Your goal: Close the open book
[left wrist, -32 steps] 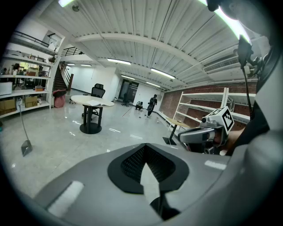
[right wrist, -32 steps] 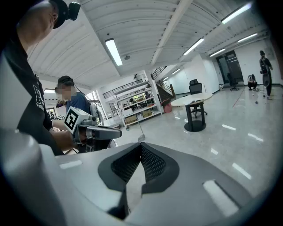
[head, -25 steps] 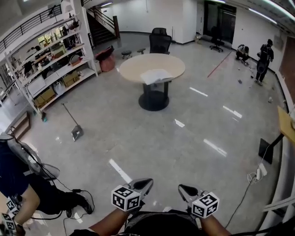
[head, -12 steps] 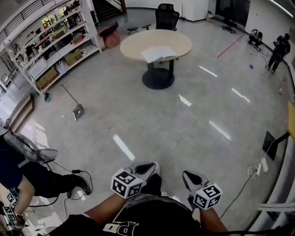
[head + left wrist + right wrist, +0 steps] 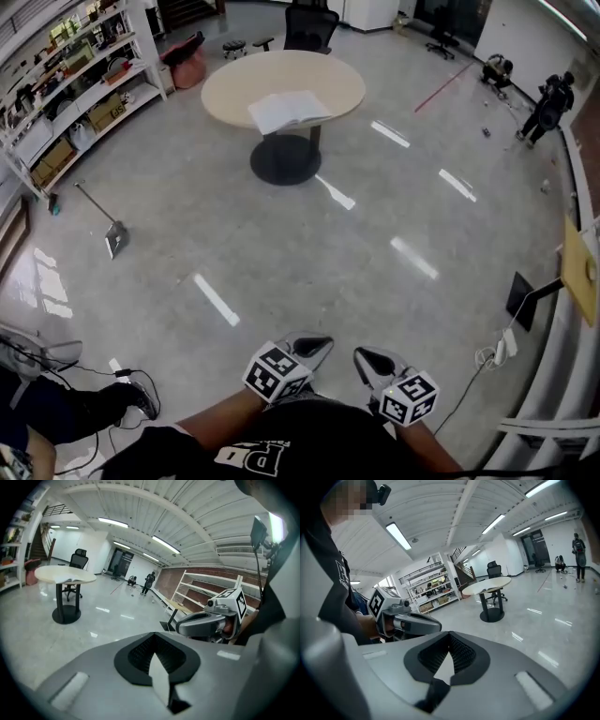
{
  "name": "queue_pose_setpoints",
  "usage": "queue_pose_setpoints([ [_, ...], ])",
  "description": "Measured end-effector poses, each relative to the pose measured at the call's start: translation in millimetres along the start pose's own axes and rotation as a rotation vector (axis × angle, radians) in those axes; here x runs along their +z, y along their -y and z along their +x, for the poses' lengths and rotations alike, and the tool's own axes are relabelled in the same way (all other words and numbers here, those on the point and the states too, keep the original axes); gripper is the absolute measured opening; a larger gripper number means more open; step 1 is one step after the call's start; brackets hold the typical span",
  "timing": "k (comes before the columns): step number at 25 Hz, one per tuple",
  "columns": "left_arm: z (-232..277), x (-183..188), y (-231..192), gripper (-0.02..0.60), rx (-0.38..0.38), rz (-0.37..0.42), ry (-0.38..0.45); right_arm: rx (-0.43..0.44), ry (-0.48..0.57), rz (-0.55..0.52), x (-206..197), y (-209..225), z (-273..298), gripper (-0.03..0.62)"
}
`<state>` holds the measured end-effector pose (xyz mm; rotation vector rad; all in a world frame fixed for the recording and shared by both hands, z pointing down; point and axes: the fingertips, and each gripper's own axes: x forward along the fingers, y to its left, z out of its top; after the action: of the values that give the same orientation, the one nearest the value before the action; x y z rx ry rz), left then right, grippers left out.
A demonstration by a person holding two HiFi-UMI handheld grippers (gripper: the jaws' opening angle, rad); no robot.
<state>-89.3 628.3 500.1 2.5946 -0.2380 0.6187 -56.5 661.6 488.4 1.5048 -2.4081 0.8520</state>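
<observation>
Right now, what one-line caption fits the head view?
Left gripper and right gripper, shut and empty, held low by the person's body, well short of the round table bearing the open book.

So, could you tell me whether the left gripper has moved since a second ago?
Yes. The left gripper has come forward across the floor, closer to the round table, which looks larger.
</observation>
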Motion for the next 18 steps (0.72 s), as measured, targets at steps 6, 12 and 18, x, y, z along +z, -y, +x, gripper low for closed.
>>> queue_pose_setpoints([
  [6,40,70,-77,0.008,-0.083,0.102,-0.02,-0.029,-0.017,-0.096,81,60,71,0.008],
  [12,31,121,-164,0.008,-0.008,0.015,0.041,-0.014,0.022,-0.126,146,85,125,0.009],
  [18,29,123,-208,0.008,0.046,-0.01,0.017,0.019,0.052,-0.116,187,121,169,0.009],
])
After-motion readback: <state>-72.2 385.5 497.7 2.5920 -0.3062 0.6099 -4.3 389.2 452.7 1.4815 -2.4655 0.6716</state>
